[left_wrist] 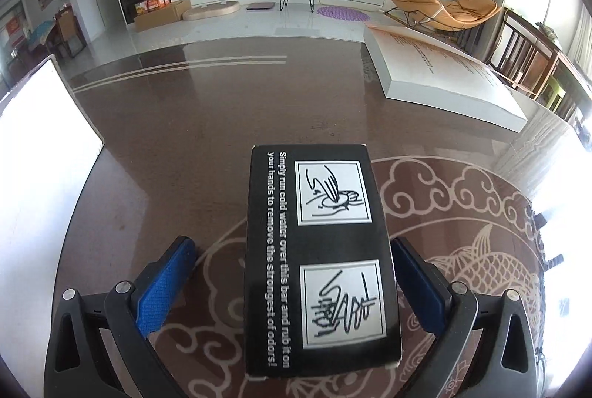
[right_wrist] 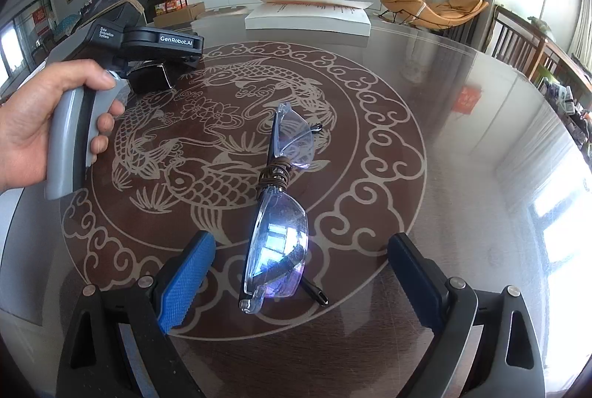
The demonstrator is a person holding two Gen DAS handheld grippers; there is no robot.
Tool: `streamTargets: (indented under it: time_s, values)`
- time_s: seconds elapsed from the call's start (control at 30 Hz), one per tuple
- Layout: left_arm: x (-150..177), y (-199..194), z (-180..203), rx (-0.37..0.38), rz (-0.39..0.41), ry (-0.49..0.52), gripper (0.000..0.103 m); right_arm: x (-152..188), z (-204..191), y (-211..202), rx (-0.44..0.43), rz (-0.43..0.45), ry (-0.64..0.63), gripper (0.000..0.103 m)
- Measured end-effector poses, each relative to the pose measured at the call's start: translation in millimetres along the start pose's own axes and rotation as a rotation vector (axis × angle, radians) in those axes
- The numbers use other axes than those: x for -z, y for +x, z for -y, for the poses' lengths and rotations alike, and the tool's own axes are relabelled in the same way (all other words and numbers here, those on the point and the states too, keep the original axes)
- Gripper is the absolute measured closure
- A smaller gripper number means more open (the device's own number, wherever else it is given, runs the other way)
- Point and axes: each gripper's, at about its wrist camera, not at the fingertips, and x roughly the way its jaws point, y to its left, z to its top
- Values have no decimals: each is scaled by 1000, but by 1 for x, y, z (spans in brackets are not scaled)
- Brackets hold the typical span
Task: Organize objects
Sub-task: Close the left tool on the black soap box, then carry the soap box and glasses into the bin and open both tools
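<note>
Your left claw (left_wrist: pixel 292 287) had the black box (left_wrist: pixel 318 261) between its pads, but the left wrist view showed a clear gap on the blue-pad side and the other pad just beside or touching the box edge, so I couldn't tell if it was truly gripped or only sitting between wide jaws (the box's near end hung over the desk (left_wrist: pixel 222 109) pattern, which hints it was carried). In the right wrist view your hand (right_wrist: pixel 37 124) was on the left tool's handle, w/ that box tucked under the tool. Your right claw (right_wrist: pixel 301 281) stood wide and empty, straddling the near lens of the safety glasses (right_wrist: pixel 277 213), which lay on the fish motif w/ cord wound round the bridge. The white book (left_wrist: pixel 444 72) lay at the far edge. To do this step well, I'd have said: keep the box level, confirm both pads press its long sides before travelling further, and set it square beside the book. For the glasses, close on the frame, not the lens, since lens plastic prob. slips and scratches.
</note>
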Motion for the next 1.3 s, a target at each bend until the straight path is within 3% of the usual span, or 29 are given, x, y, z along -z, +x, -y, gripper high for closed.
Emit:
streamTargets:
  time_s: [0.03,0.07,0.1,0.13,0.27,0.43,0.6,0.7,0.77,0.8,0.83,0.87,0.97,1.1,1.2,1.3]
  values:
    - [-4,1,-1,10,-17,16,0,0,-1,0,3,1,-2,8]
    - [-4,-1,-4,21,-2,27,7,0,-1,0,6,2,-5,8]
    - [-2,-7,-6,39,30,47,35,0,-2,0,8,3,-6,8]
    - [1,-12,-8,43,53,68,45,0,-2,0,8,3,-6,8]
    - [32,-33,-26,90,75,64,45,0,-1,0,-4,-1,3,8]
    - [123,-88,-35,78,102,136,45,0,0,1,-19,-3,8,6]
    - [195,-137,-54,79,96,116,44,-2,2,1,-56,-5,19,1]
    - [218,-149,-66,77,100,118,45,-16,2,8,-80,-102,-5,2]
    - [223,-152,-69,80,101,124,45,-31,7,10,-126,-135,34,21]
    - [222,-150,-69,80,98,123,45,-39,8,12,-122,-145,39,43]
    - [222,-151,-71,81,94,117,45,-45,8,14,-111,-156,29,73]
    - [223,-153,-72,90,91,106,45,-50,7,17,-121,-169,20,82]
    - [225,-170,-77,129,121,57,45,-54,4,15,-137,-186,12,83]
    - [223,-214,-96,179,198,-21,45,-52,-12,-18,-199,-146,0,83]
    - [213,-251,-121,207,265,-81,45,-60,-43,-50,-274,-99,-30,83]
    - [202,-288,-161,180,329,-123,45,-77,-95,-83,-372,-40,-95,83]
